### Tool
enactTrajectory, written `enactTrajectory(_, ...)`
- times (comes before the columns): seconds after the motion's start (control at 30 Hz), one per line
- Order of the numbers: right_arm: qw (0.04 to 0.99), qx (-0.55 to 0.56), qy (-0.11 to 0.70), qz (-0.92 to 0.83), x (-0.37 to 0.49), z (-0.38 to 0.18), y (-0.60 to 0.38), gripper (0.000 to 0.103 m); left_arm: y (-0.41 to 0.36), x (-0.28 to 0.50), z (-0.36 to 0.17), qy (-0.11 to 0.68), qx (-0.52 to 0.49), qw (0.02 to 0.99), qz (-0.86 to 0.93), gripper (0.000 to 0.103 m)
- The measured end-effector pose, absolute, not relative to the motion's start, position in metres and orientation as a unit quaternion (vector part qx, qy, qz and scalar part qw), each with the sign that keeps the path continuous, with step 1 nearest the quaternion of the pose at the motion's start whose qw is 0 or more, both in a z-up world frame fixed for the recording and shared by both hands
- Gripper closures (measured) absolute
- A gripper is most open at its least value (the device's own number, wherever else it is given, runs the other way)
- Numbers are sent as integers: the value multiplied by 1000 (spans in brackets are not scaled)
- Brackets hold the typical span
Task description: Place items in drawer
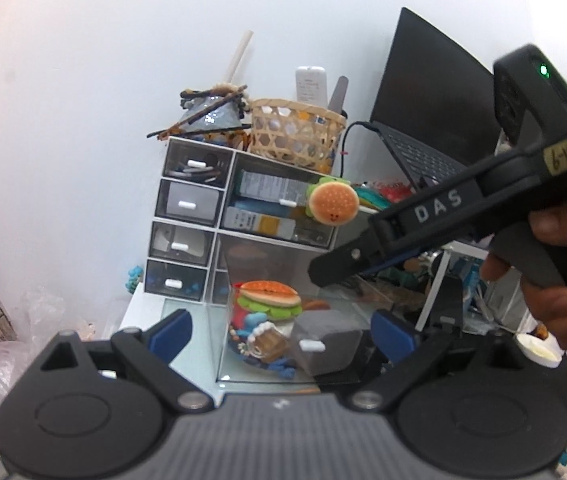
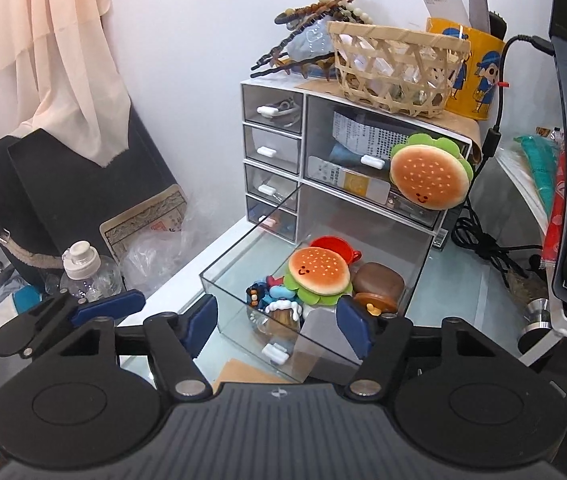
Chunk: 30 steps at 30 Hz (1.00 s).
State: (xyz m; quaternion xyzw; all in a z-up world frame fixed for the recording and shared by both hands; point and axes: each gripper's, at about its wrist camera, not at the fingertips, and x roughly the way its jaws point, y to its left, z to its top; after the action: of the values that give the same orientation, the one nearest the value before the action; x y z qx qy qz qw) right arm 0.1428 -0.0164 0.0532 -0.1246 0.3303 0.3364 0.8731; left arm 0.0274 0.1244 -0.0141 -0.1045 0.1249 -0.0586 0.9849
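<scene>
A white organizer with clear drawers (image 2: 275,148) stands on the desk. Its big bottom drawer (image 2: 243,264) is pulled out; it also shows in the left wrist view (image 1: 219,320). In it lie a burger plush (image 2: 317,274), small toys and a brown round box (image 2: 377,284). A second burger plush (image 2: 427,178) hangs at the upper drawer's front; it also shows in the left wrist view (image 1: 333,202). My right gripper (image 2: 277,330) is open and empty over the drawer's front. My left gripper (image 1: 281,330) is open and empty before the drawer.
A woven basket (image 2: 395,68), a yellow mug (image 2: 471,76) and hair clips sit on top of the organizer. A laptop (image 1: 435,116) stands at right with cables (image 2: 487,240). A water bottle (image 2: 83,272) and bags lie at left.
</scene>
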Motion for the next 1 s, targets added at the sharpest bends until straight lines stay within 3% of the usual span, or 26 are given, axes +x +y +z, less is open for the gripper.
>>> enactTrajectory(0.13, 871, -121, 335, 339, 151, 48, -21, 41, 128, 29, -14, 123, -113, 985, -51, 5)
enactTrajectory(1.0, 855, -133, 361, 347, 195, 30, -11, 39, 134, 46, -27, 148, -130, 979, -54, 5)
